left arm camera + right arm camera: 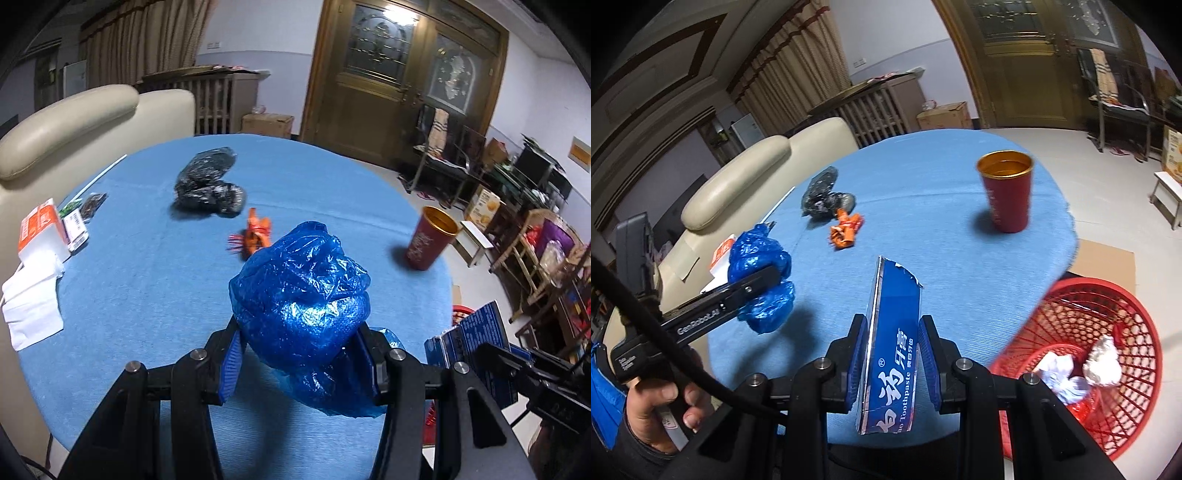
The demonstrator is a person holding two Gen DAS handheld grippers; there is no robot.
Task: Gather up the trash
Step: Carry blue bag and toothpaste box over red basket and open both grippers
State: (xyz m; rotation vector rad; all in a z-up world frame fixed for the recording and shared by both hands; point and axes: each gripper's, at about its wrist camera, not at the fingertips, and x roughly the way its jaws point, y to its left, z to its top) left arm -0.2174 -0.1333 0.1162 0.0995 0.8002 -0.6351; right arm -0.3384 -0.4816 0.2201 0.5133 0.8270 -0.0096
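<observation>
1. Right up close, the left gripper pinches a crinkled, glossy blue plastic bag bunched into a ball, above the table.
2. The right gripper is clamped on a flat blue toothpaste box, shiny cardboard with a torn top edge, held upright.
3. Only the right wrist view shows the red plastic lattice basket on the floor beside the table, with crumpled white paper and a foil wad inside, plus the person's hand on the left gripper's handle.
4. Farther out on the ribbed blue tablecloth: a twisted orange wrapper, a crumpled black plastic bag, and a red metal cup standing upright.
5. White napkins at the table's left edge show properly only in the left wrist view.
</observation>
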